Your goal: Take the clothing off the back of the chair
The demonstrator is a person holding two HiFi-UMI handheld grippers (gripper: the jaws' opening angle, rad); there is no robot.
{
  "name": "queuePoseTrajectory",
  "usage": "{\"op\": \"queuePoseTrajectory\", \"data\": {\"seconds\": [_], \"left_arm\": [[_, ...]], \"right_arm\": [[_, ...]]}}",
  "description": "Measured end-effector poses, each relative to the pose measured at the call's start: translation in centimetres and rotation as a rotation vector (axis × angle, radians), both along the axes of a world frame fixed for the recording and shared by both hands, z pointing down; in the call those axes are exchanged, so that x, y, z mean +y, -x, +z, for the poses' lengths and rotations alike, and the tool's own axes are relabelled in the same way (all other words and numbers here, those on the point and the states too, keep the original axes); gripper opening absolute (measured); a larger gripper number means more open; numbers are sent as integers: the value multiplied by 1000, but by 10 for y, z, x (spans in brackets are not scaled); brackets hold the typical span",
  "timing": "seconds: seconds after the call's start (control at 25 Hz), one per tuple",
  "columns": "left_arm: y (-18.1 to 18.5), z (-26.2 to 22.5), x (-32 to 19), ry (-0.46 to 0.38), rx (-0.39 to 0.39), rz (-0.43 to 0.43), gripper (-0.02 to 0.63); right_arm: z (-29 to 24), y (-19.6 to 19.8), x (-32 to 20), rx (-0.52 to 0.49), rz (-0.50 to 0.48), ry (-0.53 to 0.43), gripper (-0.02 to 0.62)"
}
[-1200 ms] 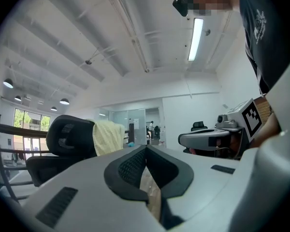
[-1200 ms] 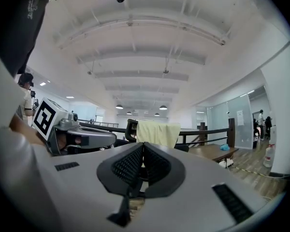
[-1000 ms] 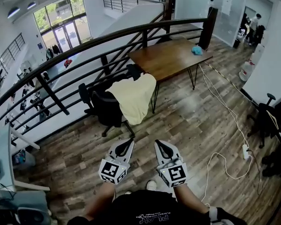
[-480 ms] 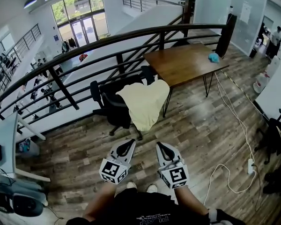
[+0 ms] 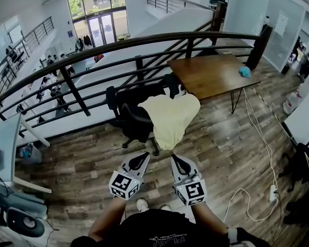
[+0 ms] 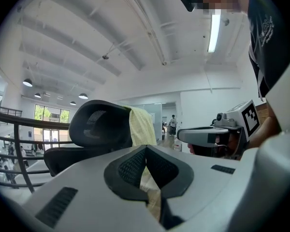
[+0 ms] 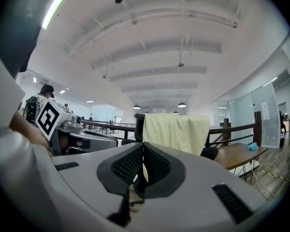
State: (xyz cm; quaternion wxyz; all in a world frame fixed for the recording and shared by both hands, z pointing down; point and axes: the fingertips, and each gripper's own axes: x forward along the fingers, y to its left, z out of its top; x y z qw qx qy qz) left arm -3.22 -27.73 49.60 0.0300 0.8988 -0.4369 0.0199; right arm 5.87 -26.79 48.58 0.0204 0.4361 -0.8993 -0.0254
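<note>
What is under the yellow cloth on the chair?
The yellow cloth hangs over the back of the black chair. The chair's seat and armrest show beside it; the backrest under the cloth is hidden.

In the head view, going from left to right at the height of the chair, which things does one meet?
The black office chair, pale yellow clothing on its back, wooden table, small teal object on that table.

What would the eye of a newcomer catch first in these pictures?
A pale yellow garment hangs over the back of a black office chair, beside the curved dark railing. Low in the head view, the left gripper and right gripper point at it, fingers closed and empty.
</note>
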Motion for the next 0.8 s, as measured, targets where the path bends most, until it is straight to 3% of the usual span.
{"op": "queuePoseTrajectory", "data": {"seconds": [0.28,0.48,0.52,0.64,0.8], "left_arm": [[9,5,-12,-8,-9,10,12],[19,16,-24,19,27,-23,12],[20,19,-26,23,30,-24,12],[21,24,-30,29,25,-19,12],[27,27,-36,36,26,-22,12]], "right_arm": [[6,3,-23,23,32,2,14],[12,-4,-43,12,55,28,18],[15,-5,-47,9,60,39,33],[20,-6,-57,-3,72,66,197],[23,-4,-71,-8,85,74,284]]}}
